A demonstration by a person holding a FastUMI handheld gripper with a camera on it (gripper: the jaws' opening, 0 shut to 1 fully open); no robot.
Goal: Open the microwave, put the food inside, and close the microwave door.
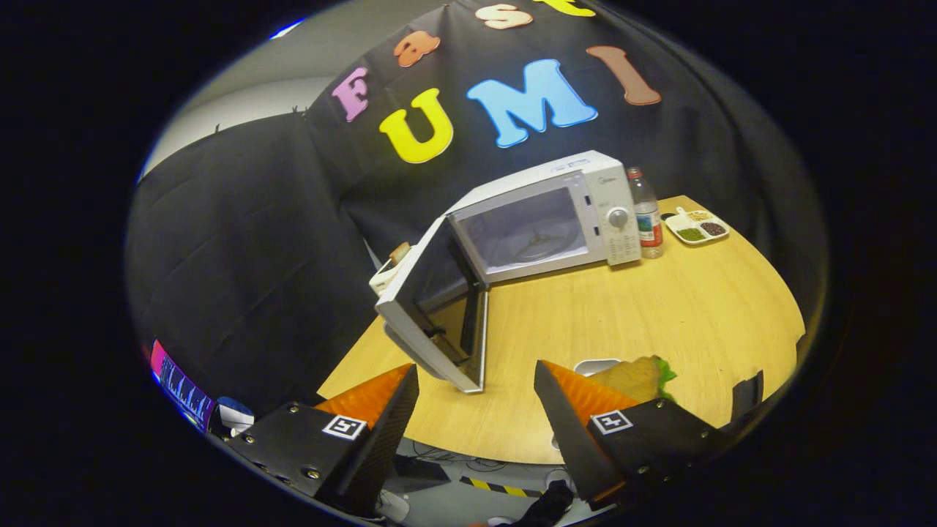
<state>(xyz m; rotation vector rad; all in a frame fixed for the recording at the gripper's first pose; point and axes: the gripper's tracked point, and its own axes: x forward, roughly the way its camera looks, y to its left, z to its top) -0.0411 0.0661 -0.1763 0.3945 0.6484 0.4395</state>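
A white microwave stands at the back of the round wooden table. Its door hangs wide open toward me, and the cavity with the glass turntable shows inside. My gripper is open, its two black and orange fingers spread wide with nothing between them. The microwave door's lower corner lies just ahead of the gap between the fingers. The food, a sandwich with green lettuce on a white plate, sits on the table right behind the right finger, partly hidden by it.
A clear plastic bottle with a red label stands right of the microwave. A white divided tray with food lies at the table's far right edge. A small white object sits behind the open door. Cables lie on the floor below the table's near edge.
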